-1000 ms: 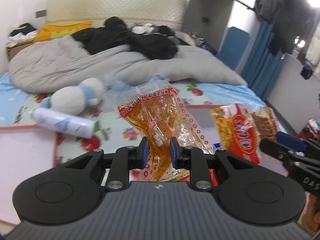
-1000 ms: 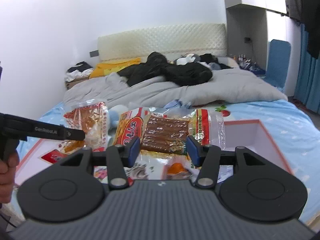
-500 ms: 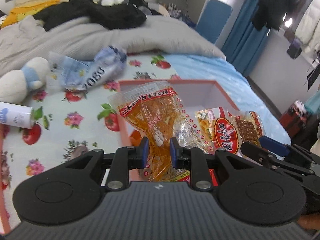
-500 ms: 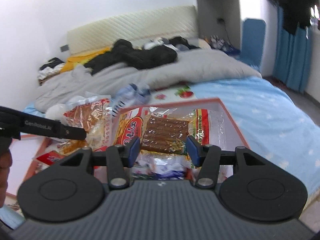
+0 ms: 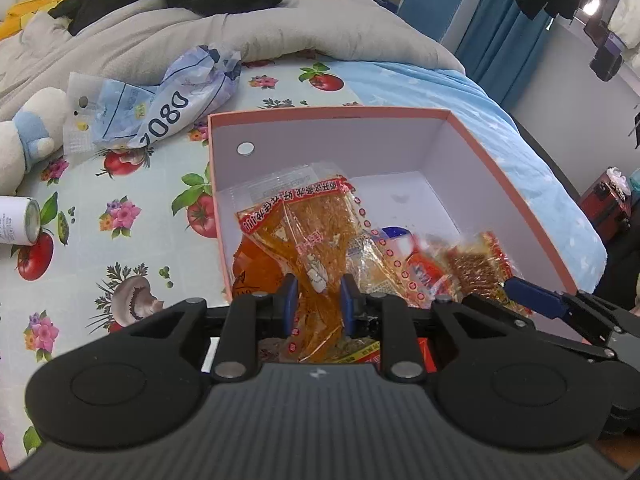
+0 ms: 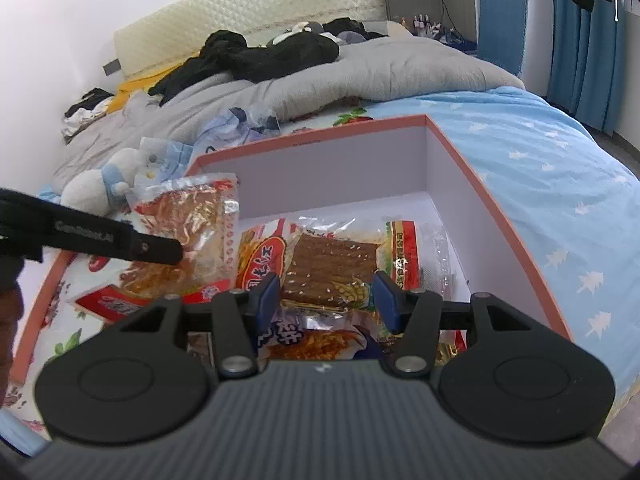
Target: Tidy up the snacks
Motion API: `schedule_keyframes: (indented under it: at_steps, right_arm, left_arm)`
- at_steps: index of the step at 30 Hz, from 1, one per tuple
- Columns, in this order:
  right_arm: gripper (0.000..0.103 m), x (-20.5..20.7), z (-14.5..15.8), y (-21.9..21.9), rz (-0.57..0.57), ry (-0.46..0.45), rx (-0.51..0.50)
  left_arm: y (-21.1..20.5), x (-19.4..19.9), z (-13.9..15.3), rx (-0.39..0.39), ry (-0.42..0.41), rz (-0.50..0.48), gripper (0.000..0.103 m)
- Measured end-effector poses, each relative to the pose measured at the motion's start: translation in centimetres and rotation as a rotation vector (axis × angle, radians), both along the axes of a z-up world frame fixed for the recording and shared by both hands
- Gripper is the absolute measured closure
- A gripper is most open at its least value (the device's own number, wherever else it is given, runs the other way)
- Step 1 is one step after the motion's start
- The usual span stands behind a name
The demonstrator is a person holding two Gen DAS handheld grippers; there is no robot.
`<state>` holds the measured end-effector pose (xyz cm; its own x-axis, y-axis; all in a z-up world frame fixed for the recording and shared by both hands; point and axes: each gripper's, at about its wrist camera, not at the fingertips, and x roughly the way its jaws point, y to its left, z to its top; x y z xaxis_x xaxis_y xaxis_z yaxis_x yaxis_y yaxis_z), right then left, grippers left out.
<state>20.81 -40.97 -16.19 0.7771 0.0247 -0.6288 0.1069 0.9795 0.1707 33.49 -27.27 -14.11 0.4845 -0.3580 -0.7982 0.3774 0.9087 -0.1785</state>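
My left gripper [image 5: 316, 300] is shut on a clear bag of orange snack strips [image 5: 308, 232] and holds it over the near left part of a pink-rimmed white box [image 5: 500, 168]. My right gripper [image 6: 326, 300] is shut on a clear bag of brown snack sticks with a red and yellow label [image 6: 332, 264], held over the same box [image 6: 472, 168]. In the left wrist view that bag [image 5: 476, 268] is blurred, beside the right gripper's fingers [image 5: 532, 292]. In the right wrist view the orange bag [image 6: 188, 236] hangs from the left gripper's finger [image 6: 120, 240]. More snack packets [image 6: 316, 340] lie under the grippers.
The box sits on a bed with a flowered sheet [image 5: 120, 216]. A crumpled blue and white bag [image 5: 160, 96], a white plush toy [image 5: 24, 140] and a white spray can [image 5: 16, 220] lie left of the box. A grey duvet [image 6: 360, 76] is behind.
Both grippers have moved forward and down over the open box, each still holding its bag. The box's inside now fills more of both views.
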Motion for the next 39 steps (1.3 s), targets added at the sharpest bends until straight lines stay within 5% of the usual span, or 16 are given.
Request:
schedule_keyframes:
  at_steps: [1, 4, 6, 28, 33, 39]
  right_arm:
    - [0.049, 0.3, 0.1, -0.2, -0.005, 0.003, -0.002]
    - [0.048, 0.4, 0.5, -0.4, -0.014, 0.012, 0.015]
    - [0.037, 0.2, 0.9, -0.5, -0.024, 0.01, 0.03]
    - [0.032, -10.5, 16.8, 3.9, -0.006, -0.324, -0.006]
    - [0.032, -13.4, 17.5, 5.5, -0.004, -0.366, -0.066]
    - [0.032, -16.2, 15.7, 5.8, -0.048, -0.328, -0.04]
  left_arm:
    - [0.1, 0.0, 0.1, 0.0, -0.006, 0.004, 0.072]
    - [0.4, -0.4, 1.1, -0.004, -0.046, 0.014, 0.043]
    - [0.7, -1.0, 2.4, -0.006, -0.082, 0.029, 0.038]
    - [8.4, -16.0, 19.4, -0.144, -0.377, 0.036, 0.038]
    - [10.0, -19.5, 20.1, -0.126, -0.412, 0.063, 0.038]
    - [12.0, -23.2, 17.6, -0.105, -0.38, 0.083, 0.038]
